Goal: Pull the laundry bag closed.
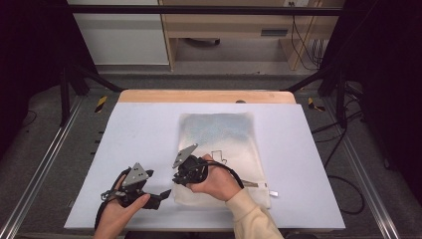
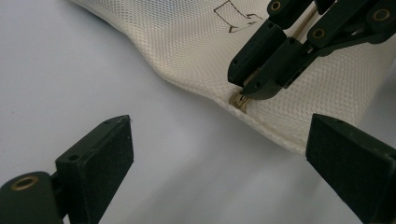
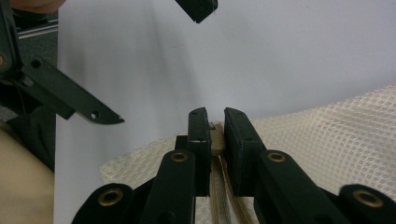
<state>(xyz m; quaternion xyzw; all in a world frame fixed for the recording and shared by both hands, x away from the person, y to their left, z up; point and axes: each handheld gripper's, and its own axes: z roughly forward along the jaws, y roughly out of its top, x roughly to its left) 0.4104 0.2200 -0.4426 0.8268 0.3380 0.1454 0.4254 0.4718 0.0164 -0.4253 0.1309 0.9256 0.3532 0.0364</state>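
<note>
Now zipper pull [image 3: 215,142] sits pinched between right gripper [image 3: 215,122] jaws.

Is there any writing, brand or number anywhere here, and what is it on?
No readable words or numbers anywhere.
Mesh bag: a dark outline drawing, a shape rather than letters.
Yellow-and-black striped markers by the table's far corners: a pattern, no text.
</note>
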